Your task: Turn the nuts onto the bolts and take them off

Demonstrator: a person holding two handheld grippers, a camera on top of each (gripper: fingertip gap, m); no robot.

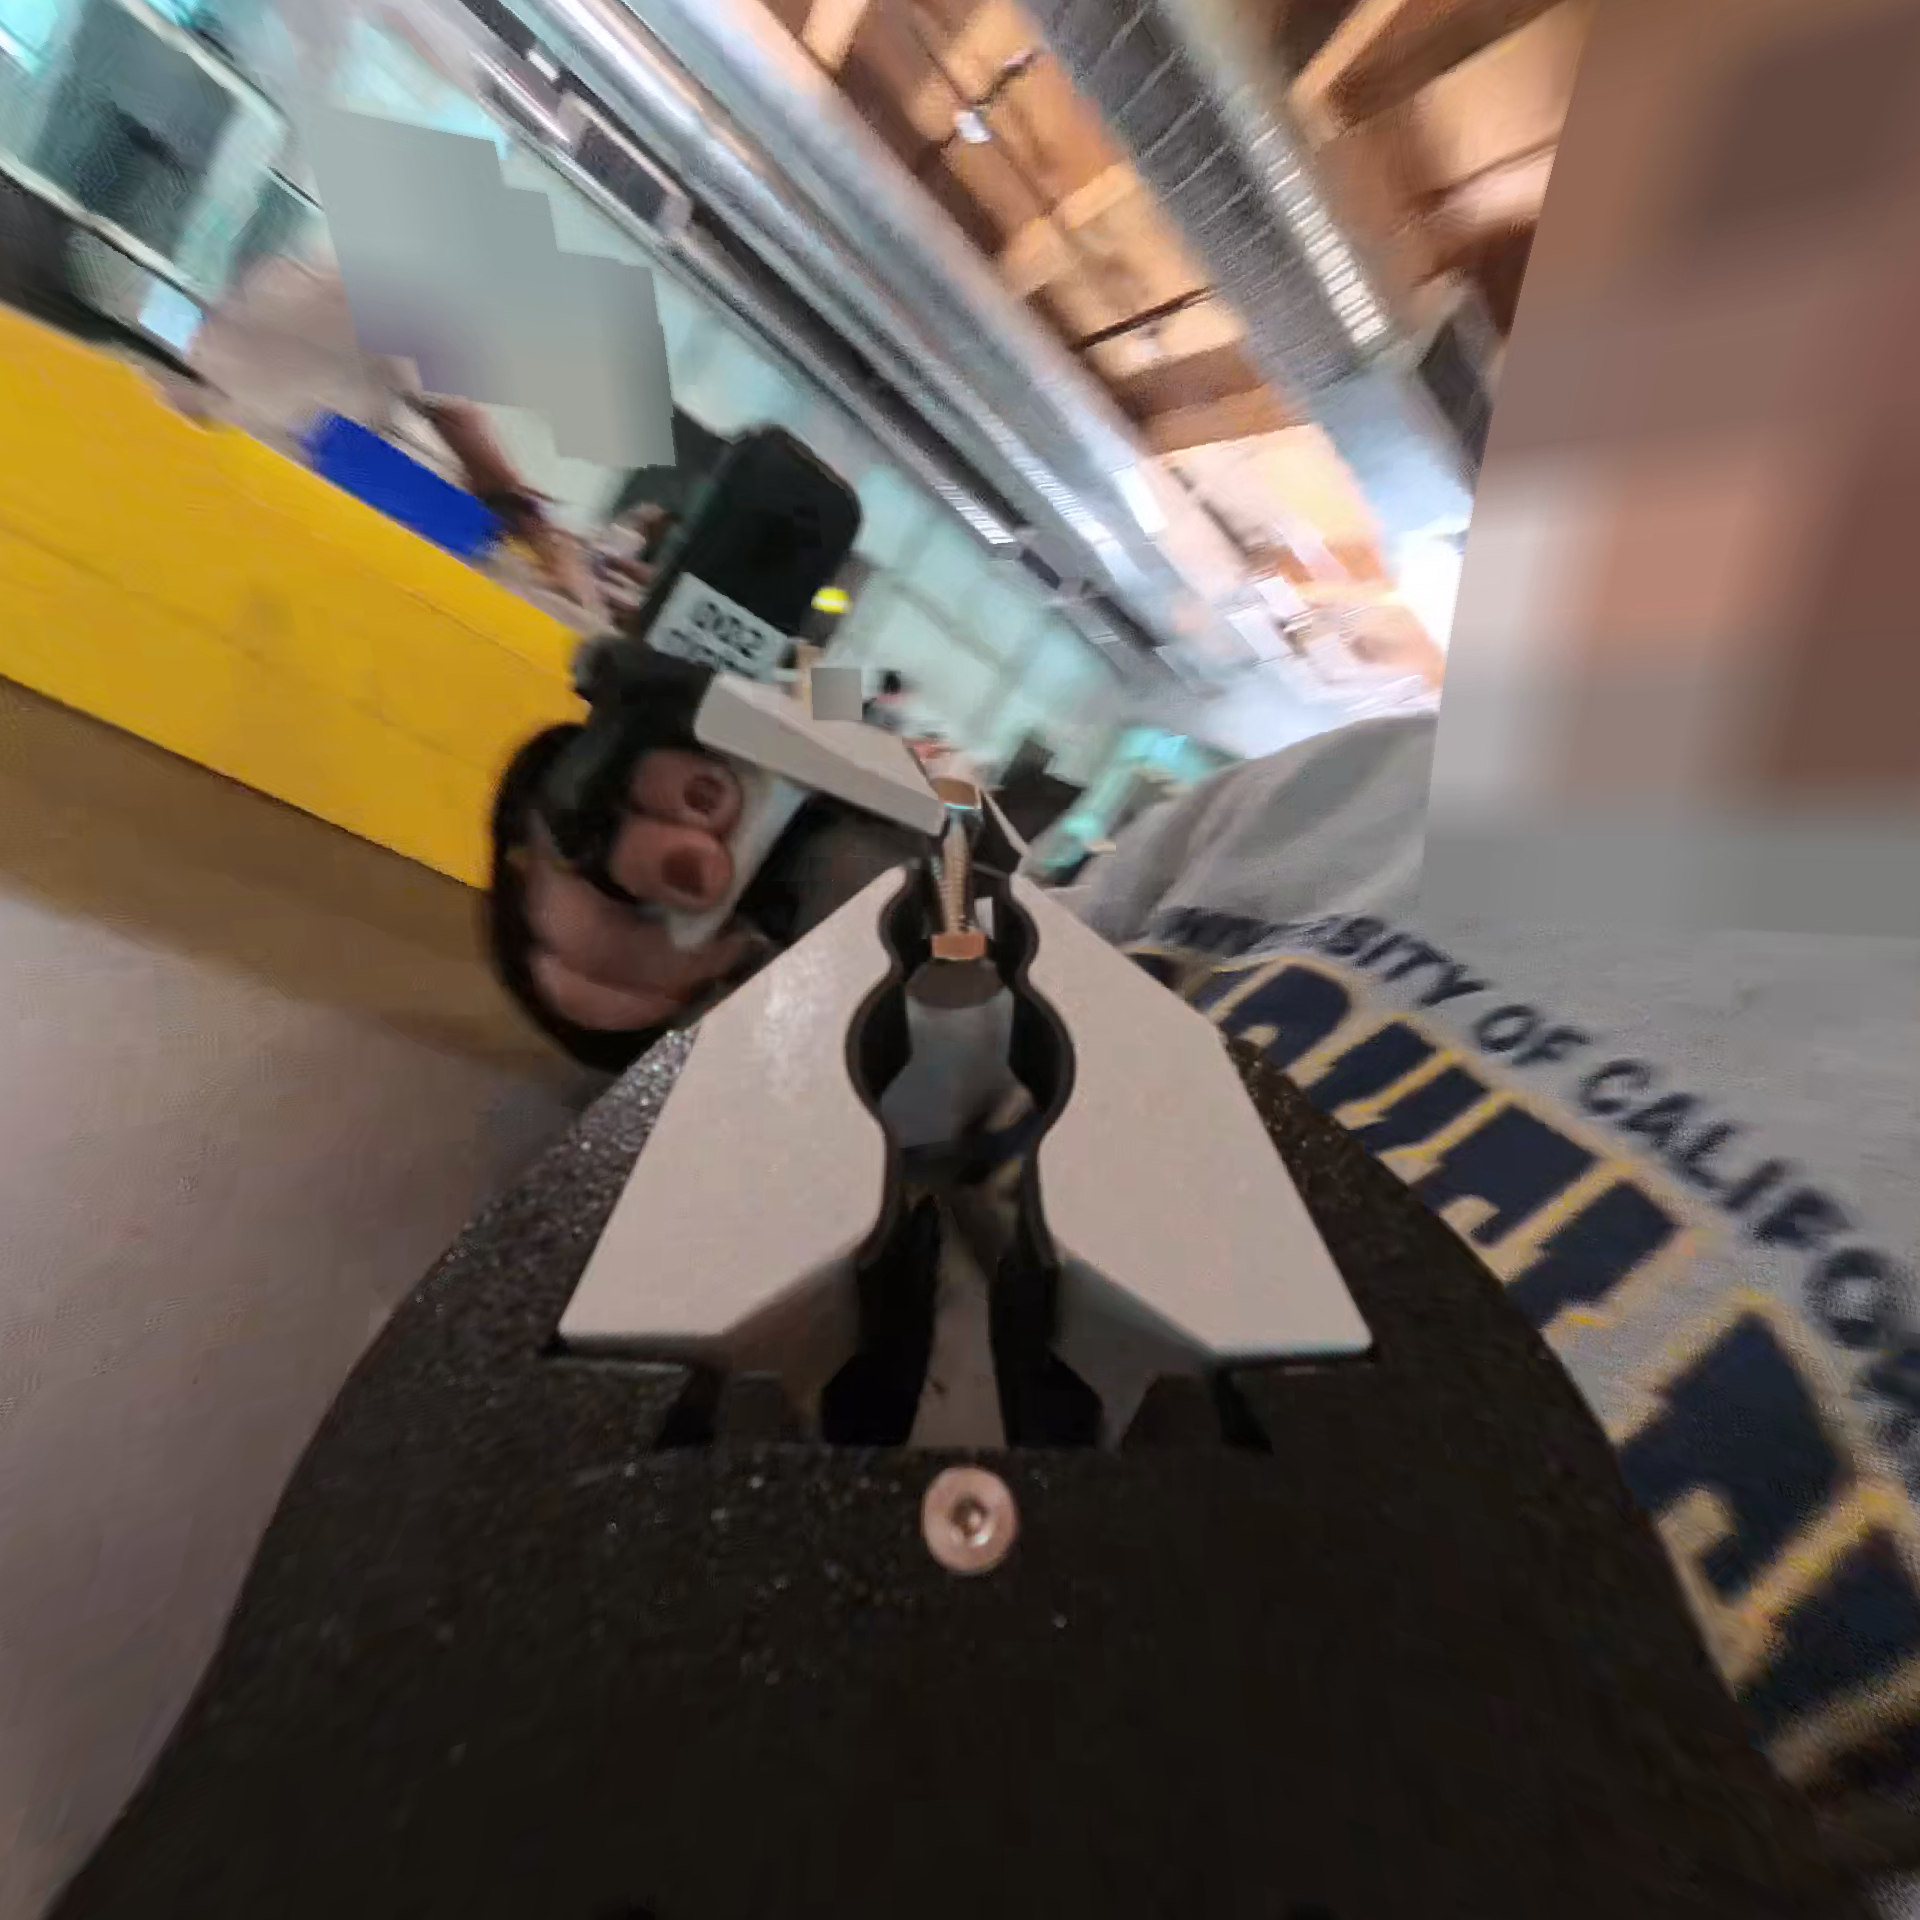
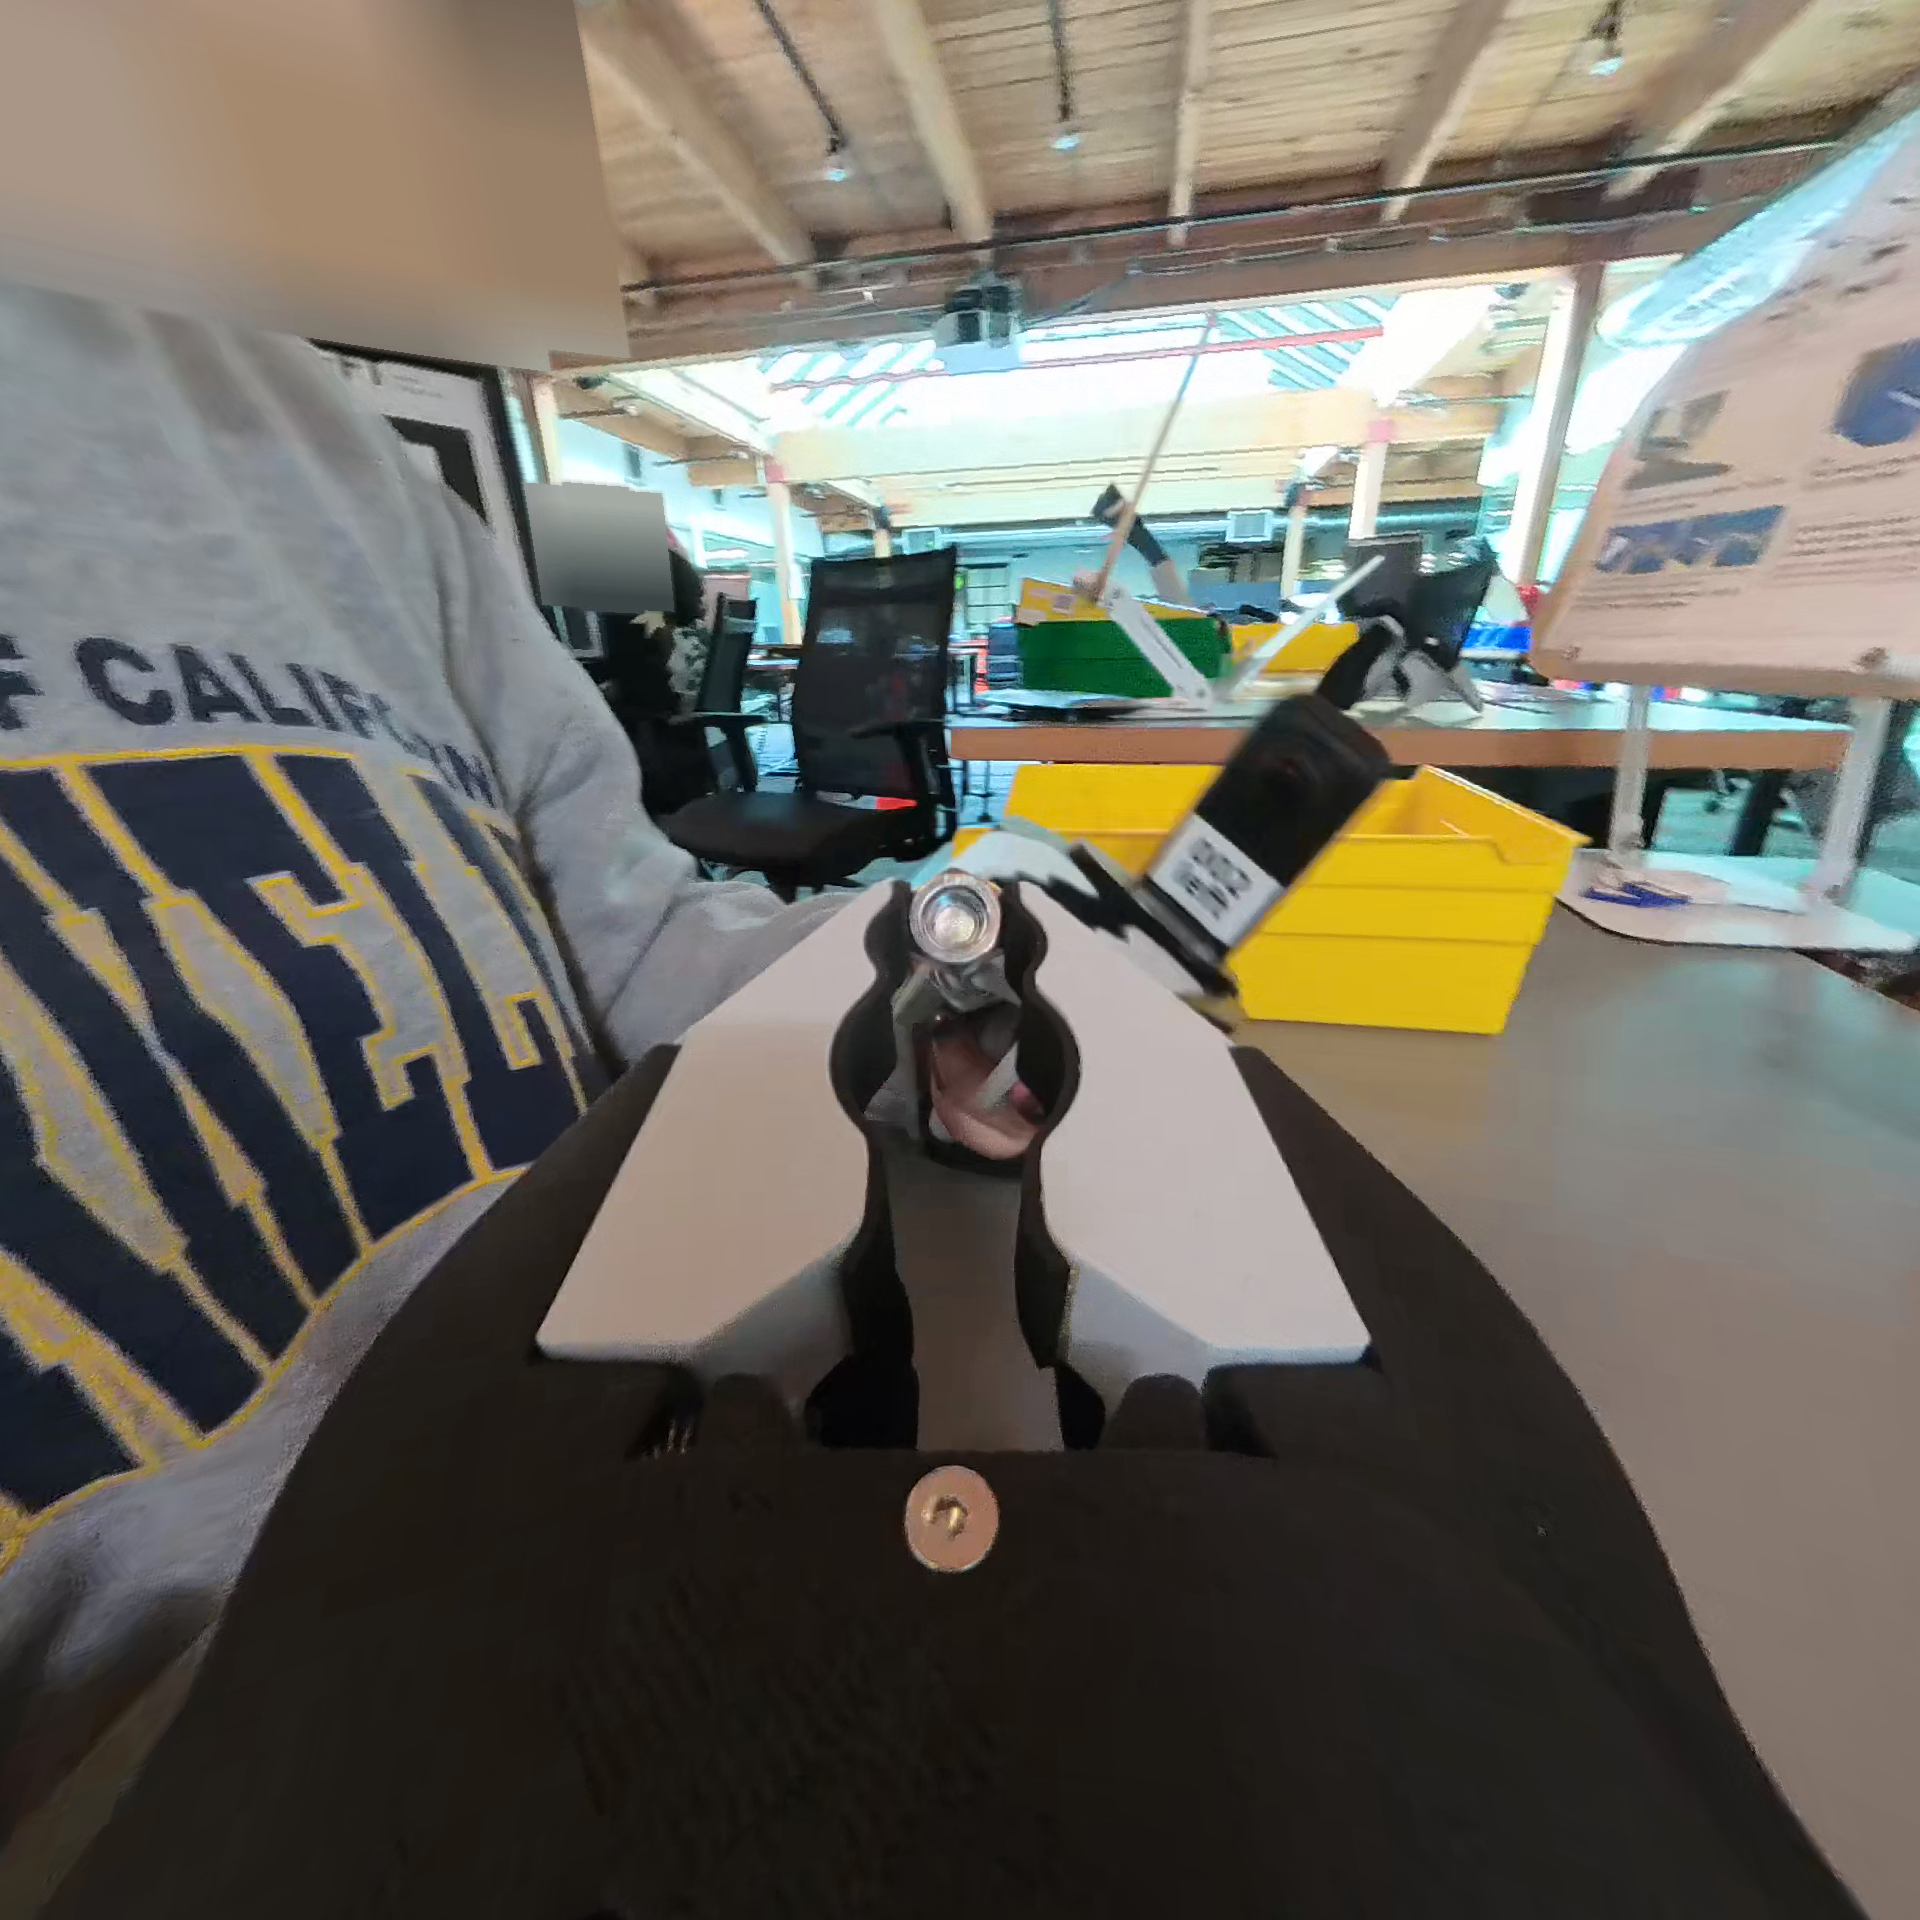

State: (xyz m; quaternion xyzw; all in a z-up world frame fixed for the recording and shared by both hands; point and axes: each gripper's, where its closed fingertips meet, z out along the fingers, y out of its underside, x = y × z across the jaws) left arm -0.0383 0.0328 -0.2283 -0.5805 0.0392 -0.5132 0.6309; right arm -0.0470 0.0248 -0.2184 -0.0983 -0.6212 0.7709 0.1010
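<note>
A silver bolt [image 1: 958,868] is held in the air between both grippers, close to a person's chest. My right gripper [image 2: 956,896] is shut on the bolt's round head [image 2: 956,920]. In the left wrist view it [image 1: 951,821] reaches in from the left and pinches the far end of the bolt. My left gripper [image 1: 956,899] is closed around a brass-coloured nut [image 1: 954,945] on the near end of the threaded shaft. In the right wrist view the shaft [image 2: 951,987] runs away behind the head, and the left gripper's black camera body [image 2: 1283,821] shows beyond.
A yellow bin [image 2: 1382,935] stands on the grey table [image 2: 1558,1299] just behind the grippers; it also shows in the left wrist view [image 1: 208,623]. The person's grey sweatshirt [image 2: 208,831] fills the left. A poster on a stand [image 2: 1766,499] is at the right.
</note>
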